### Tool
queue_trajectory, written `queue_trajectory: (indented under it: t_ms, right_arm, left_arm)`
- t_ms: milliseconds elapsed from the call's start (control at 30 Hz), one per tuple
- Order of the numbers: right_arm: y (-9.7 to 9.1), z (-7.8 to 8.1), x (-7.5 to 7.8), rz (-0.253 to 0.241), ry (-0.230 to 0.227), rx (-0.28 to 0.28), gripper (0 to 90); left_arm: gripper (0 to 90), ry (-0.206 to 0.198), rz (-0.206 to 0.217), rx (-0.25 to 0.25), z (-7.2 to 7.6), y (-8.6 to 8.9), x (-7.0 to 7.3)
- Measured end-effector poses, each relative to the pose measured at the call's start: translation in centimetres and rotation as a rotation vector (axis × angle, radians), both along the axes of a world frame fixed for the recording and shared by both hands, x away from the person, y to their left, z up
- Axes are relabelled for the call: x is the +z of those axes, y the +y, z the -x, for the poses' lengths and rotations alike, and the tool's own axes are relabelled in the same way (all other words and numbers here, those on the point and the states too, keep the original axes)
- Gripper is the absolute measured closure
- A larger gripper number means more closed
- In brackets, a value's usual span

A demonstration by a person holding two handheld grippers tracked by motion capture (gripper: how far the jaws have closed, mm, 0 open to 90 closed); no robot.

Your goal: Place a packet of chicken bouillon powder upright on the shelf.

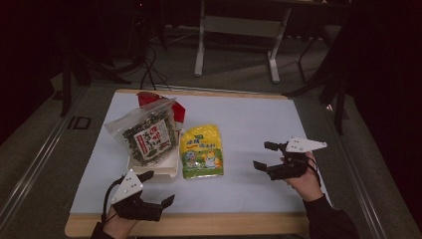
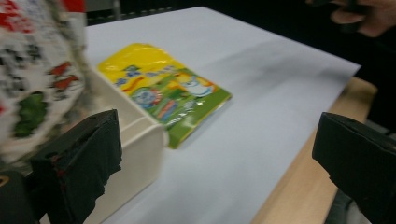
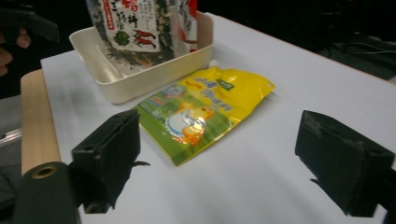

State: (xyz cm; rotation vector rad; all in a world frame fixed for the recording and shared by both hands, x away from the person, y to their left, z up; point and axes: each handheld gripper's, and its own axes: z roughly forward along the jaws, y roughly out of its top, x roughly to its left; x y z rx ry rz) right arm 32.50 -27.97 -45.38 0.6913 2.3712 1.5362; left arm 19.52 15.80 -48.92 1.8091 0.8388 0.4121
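Observation:
A cream tray point(image 1: 168, 171) stands at the near left of the white sheet point(image 1: 249, 119). A clear bag of dark seaweed snack point(image 1: 148, 137) leans upright in it, with a red packet point(image 1: 149, 98) behind. A yellow and green pouch point(image 1: 201, 151) lies flat just right of the tray. My left gripper point(image 1: 160, 187) hovers open at the tray's near side, nothing between its jaws. My right gripper point(image 1: 261, 155) is open to the right of the pouch, apart from it. The left gripper view has the tray wall point(image 2: 140, 154), the snack bag point(image 2: 32, 79) and the pouch point(image 2: 163, 88). The right gripper view looks at the pouch point(image 3: 205, 109) and the tray point(image 3: 149, 79).
The sheet covers a wooden table whose bare front edge point(image 1: 199, 224) runs along the near side. Beyond the table stand a pale metal frame point(image 1: 236, 30) and dark stands with cables on a grey floor. Bare sheet lies between the pouch and my right gripper.

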Motion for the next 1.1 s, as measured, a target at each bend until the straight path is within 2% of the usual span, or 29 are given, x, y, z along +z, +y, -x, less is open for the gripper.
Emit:
queue_trajectory:
  t_ms: [33, 133, 167, 233, 333, 367, 433, 533, 667, 867, 967, 1100]
  right_arm:
    - [0.6, -0.4, 0.0, 0.016, -0.016, 0.003, 17.1]
    - [1.1, -0.7, 0.1, 0.028, -0.019, 0.003, 19.1]
    - [1.7, -1.3, 0.0, 0.06, -0.027, 0.01, 21.1]
    - [2.0, -1.5, 0.0, 0.07, -0.029, 0.008, 22.0]
    - [2.8, -2.1, -0.1, 0.09, -0.015, 0.02, 22.9]
    - [3.9, -3.1, -0.4, 0.104, 0.0, 0.027, 22.9]
    - [4.6, -3.8, -0.6, 0.117, 0.001, 0.024, 22.9]
    - [5.3, -4.5, -0.8, 0.112, 0.003, 0.027, 22.9]
    - [6.8, -6.5, -1.7, 0.123, 0.023, 0.018, 22.9]
    - [8.2, -8.3, -2.7, 0.132, 0.043, 0.017, 22.9]
    - [9.3, -9.3, -3.4, 0.16, 0.051, 0.018, 22.9]
    - [10.5, -10.6, -4.1, 0.164, 0.064, 0.02, 22.6]
  left_arm:
    - [2.8, -0.009, 0.003, -0.008, 0.0, -0.2, -0.2]
    - [2.7, -0.013, 0.008, -0.016, -0.1, -0.5, -0.4]
    - [2.8, -0.012, 0.01, -0.024, -0.1, -0.6, -0.5]
    - [2.7, -0.011, 0.007, -0.029, -0.1, -0.7, -0.7]
    - [2.8, -0.01, 0.006, -0.034, -0.1, -0.9, -1.0]
    - [2.8, -0.017, 0.015, -0.044, -0.1, -1.0, -1.2]
    - [2.8, -0.024, 0.023, -0.049, -0.1, -1.1, -1.3]
    - [2.7, -0.031, 0.011, -0.051, -0.1, -1.2, -1.4]
    - [2.7, -0.033, 0.009, -0.057, -0.1, -1.3, -1.5]
    - [2.7, -0.03, 0.01, -0.061, -0.1, -1.4, -1.7]
    - [2.7, -0.036, 0.004, -0.064, 0.0, -1.6, -1.7]
    - [2.7, -0.024, 0.005, -0.072, 0.0, -1.6, -1.9]
